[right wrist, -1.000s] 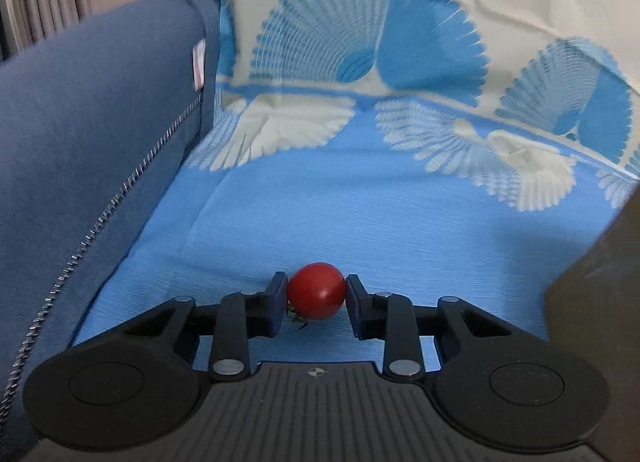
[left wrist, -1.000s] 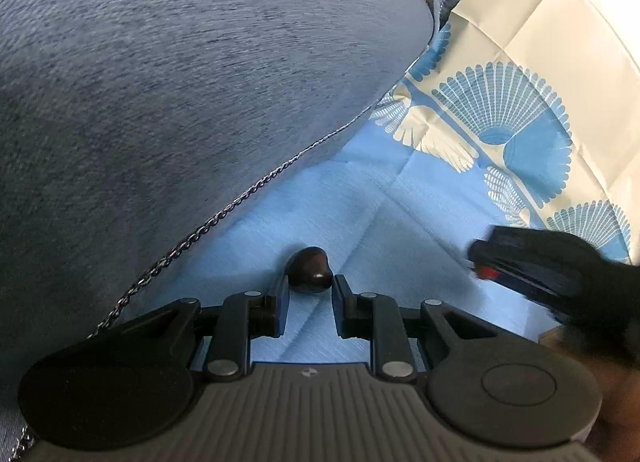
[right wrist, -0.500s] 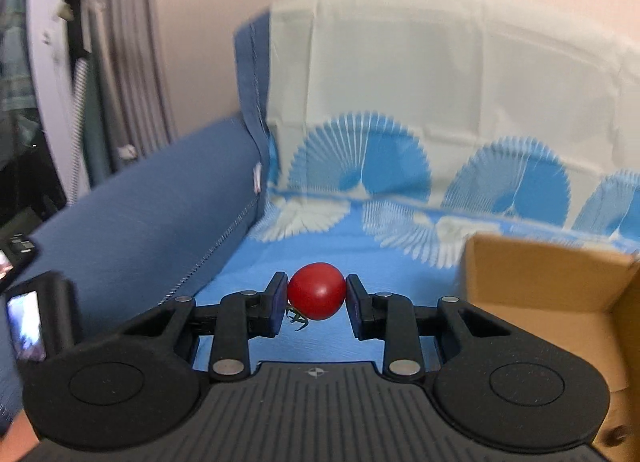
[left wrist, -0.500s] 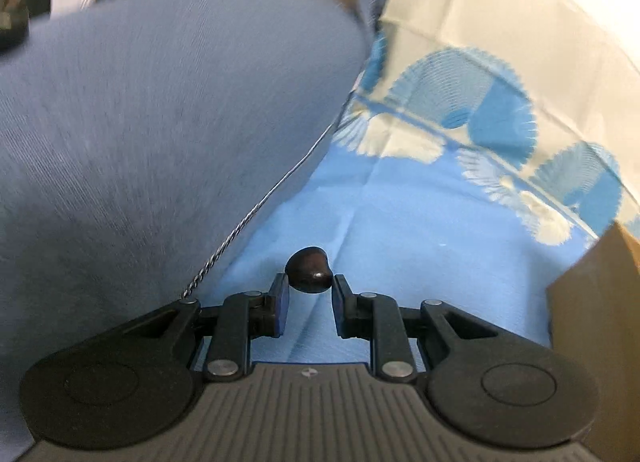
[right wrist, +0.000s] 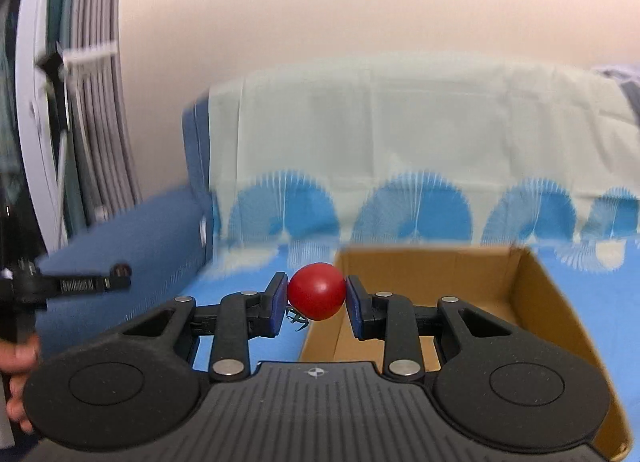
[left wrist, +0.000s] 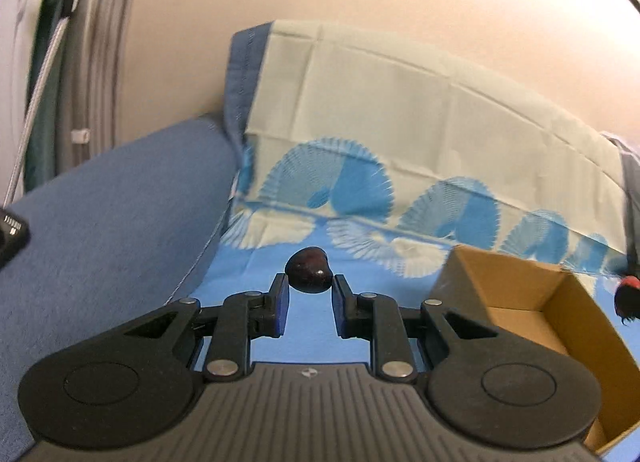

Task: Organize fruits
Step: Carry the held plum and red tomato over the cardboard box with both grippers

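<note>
My left gripper (left wrist: 309, 282) is shut on a small dark cherry (left wrist: 309, 269), held in the air above the blue patterned cloth (left wrist: 360, 222). A red cherry tomato (right wrist: 317, 290) with a green stem sits pinched between the pads of my right gripper (right wrist: 316, 292), just over the near left corner of an open cardboard box (right wrist: 532, 294). In the left wrist view the same cardboard box (left wrist: 520, 294) lies to the right, and the right gripper's tip with the tomato (left wrist: 628, 290) shows at the right edge.
A blue sofa armrest (left wrist: 112, 222) rises on the left, with the cloth-draped backrest (right wrist: 400, 134) behind. Grey curtains (right wrist: 92, 62) hang at the far left. The left gripper's side (right wrist: 76, 284) and a hand (right wrist: 16, 362) show at the right wrist view's left edge.
Both grippers rose from the seat and swung toward the box, each still holding its fruit. The box and backrest have come into view.
</note>
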`<state>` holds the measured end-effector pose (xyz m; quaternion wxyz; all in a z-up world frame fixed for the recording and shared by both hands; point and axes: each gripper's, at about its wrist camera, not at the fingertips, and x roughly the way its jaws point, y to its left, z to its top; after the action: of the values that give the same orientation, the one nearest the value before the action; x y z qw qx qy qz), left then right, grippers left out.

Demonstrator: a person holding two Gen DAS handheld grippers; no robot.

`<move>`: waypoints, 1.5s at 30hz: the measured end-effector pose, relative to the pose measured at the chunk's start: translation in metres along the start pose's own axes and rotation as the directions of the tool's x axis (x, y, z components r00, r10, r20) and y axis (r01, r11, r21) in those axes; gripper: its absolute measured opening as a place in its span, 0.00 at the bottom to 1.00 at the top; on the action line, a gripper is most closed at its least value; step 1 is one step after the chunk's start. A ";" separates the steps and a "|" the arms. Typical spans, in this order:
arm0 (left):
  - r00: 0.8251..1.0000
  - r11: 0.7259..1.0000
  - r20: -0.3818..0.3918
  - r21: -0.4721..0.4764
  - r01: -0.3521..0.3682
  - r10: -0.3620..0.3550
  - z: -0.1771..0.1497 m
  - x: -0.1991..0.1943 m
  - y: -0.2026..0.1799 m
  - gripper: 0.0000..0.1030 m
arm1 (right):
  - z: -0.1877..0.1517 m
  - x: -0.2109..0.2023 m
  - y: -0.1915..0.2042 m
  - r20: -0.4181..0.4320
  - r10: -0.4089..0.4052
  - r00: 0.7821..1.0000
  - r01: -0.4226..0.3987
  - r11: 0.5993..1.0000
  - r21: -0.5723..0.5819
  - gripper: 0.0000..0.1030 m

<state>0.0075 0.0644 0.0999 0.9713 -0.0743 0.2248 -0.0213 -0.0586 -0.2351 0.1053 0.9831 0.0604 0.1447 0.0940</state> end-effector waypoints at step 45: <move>0.971 0.968 -0.029 0.078 0.240 -0.238 -0.038 0.028 -0.099 0.25 | -0.012 -0.033 -0.074 0.023 -0.212 0.977 0.213 0.976 -0.053 0.32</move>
<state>0.0150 -0.0405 0.0689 0.9617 -0.0610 0.2226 -0.1480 -0.0812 -0.3126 0.0924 0.9900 0.0181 0.1393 -0.0082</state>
